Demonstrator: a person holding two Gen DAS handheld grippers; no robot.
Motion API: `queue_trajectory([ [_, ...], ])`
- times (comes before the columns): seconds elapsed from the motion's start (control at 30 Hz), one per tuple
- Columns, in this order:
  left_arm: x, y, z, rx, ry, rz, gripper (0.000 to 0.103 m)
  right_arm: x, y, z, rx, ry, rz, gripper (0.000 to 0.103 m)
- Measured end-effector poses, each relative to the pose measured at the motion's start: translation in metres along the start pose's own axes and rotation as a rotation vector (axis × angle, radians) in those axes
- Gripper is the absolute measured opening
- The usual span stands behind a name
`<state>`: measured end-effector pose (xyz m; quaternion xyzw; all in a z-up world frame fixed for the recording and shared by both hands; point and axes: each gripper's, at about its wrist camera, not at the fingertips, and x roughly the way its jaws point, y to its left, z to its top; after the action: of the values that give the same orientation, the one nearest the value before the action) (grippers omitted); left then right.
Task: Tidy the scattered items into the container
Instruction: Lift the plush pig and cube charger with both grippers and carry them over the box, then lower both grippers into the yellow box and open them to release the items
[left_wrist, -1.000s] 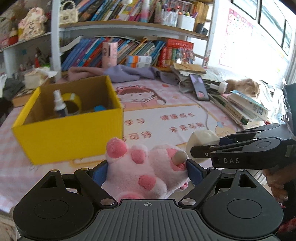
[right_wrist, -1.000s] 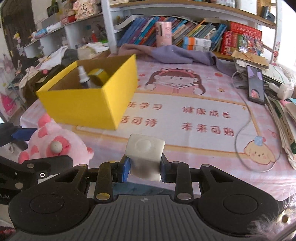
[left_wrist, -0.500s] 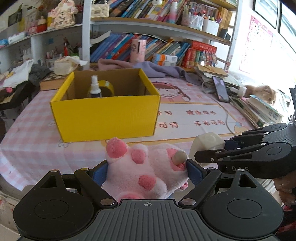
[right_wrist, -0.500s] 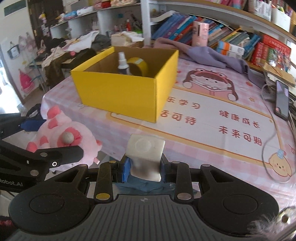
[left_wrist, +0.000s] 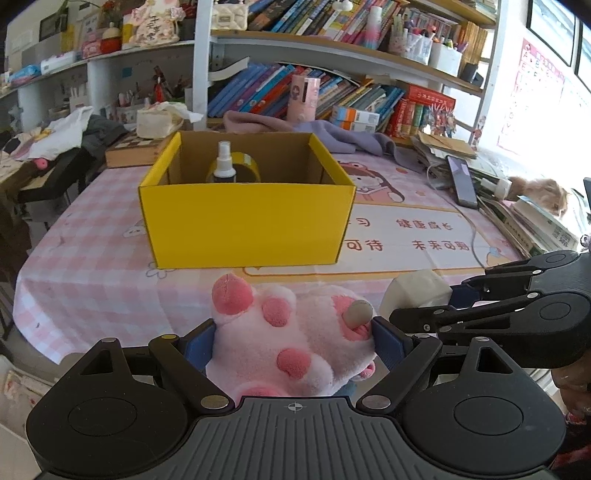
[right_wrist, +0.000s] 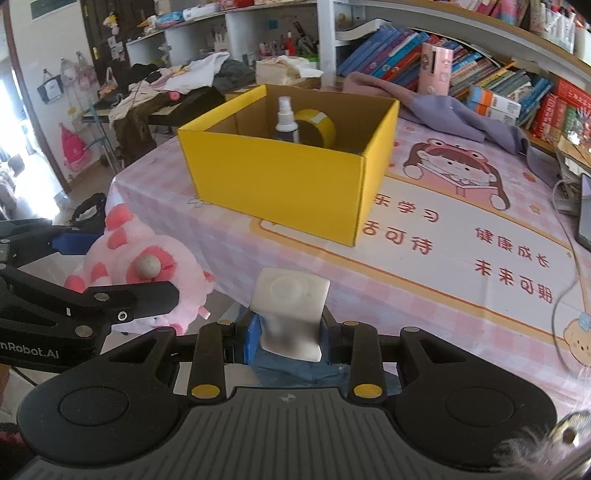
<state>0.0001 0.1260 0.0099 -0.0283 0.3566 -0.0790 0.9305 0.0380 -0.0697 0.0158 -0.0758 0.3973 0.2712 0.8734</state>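
1. Two grippers are showing in the left view: the left gripper (left_wrist: 293, 341) is clamping a pink plush (left_wrist: 291, 339) short of the yellow box (left_wrist: 245, 221).
2. Right view: the right gripper (right_wrist: 290, 338) is pinching a white block (right_wrist: 290, 310) before the box (right_wrist: 280, 188), which is holding a spray bottle (right_wrist: 286, 120) and tape (right_wrist: 317, 127).

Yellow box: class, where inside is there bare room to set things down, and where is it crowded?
Inside the yellow box, the right part, beside the tape roll, looks bare; the near floor is hidden. The spray bottle and tape crowd the back left.
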Motion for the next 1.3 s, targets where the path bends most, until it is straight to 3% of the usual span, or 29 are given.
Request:
queue_trajectory([
  [0.37, -0.005, 0.02, 0.003, -0.053, -0.006, 0.074, 0.088, 0.016, 0.014, 0.018, -0.057, -0.003, 0.087, 0.03],
  [0.57, -0.004, 0.028, 0.016, -0.068, -0.05, 0.104, 0.088, 0.023, 0.016, 0.033, -0.103, -0.042, 0.116, 0.029],
  [1.0, 0.016, 0.033, 0.084, -0.006, -0.175, 0.149, 0.088, 0.023, -0.013, 0.108, -0.186, -0.278, 0.121, 0.029],
  [1.3, 0.056, 0.034, 0.134, 0.045, -0.196, 0.159, 0.089, 0.054, -0.049, 0.159, -0.197, -0.305, 0.075, 0.029],
])
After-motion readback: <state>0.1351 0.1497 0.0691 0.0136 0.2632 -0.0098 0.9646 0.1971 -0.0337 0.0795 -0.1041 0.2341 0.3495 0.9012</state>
